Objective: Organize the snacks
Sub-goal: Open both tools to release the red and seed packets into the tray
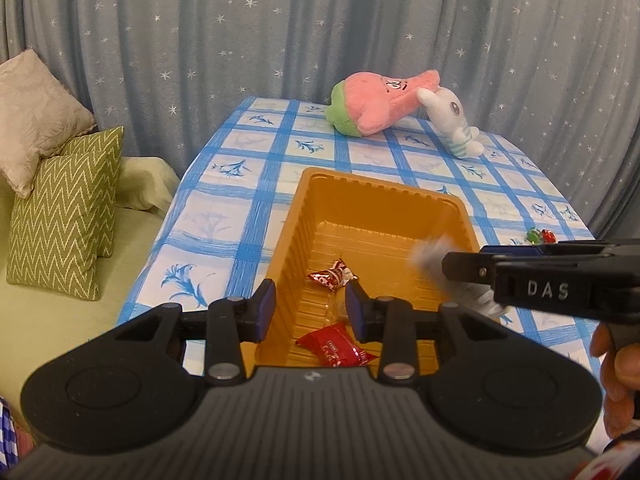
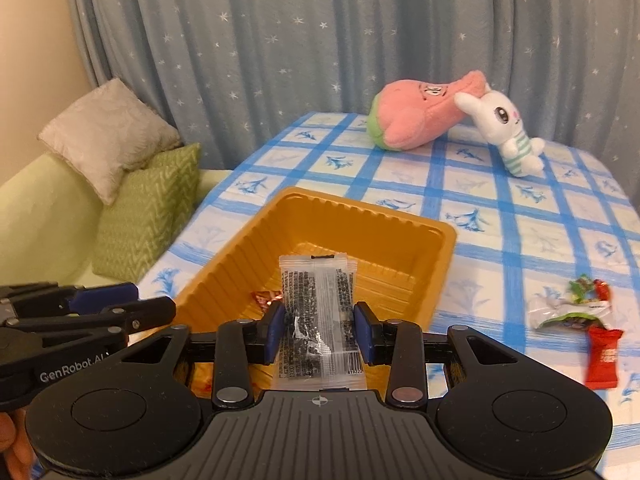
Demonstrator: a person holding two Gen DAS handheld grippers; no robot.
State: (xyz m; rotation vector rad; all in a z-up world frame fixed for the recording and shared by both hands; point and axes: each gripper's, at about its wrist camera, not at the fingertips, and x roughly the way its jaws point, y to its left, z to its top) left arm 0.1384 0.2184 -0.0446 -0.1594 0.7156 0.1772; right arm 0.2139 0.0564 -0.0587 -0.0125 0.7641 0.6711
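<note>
An orange plastic tray (image 1: 312,200) (image 2: 432,264) sits on the blue checked tablecloth. Inside it lie a red-and-white candy (image 1: 333,275) and a red packet (image 1: 336,346). My left gripper (image 1: 310,310) is open and empty, straddling the tray's near left wall. My right gripper (image 2: 320,330) is shut on a clear packet of dark seeds (image 2: 316,316), held upright over the tray's near end; it appears blurred in the left wrist view (image 1: 436,258). Loose snacks lie on the cloth to the right: a white-green packet (image 2: 568,312), a red candy (image 2: 604,356) and small wrapped sweets (image 2: 588,282) (image 1: 540,235).
A pink plush (image 1: 380,102) and a white rabbit plush (image 1: 456,124) lie at the table's far end. A green sofa with cushions (image 1: 64,216) stands left of the table. A starred curtain hangs behind.
</note>
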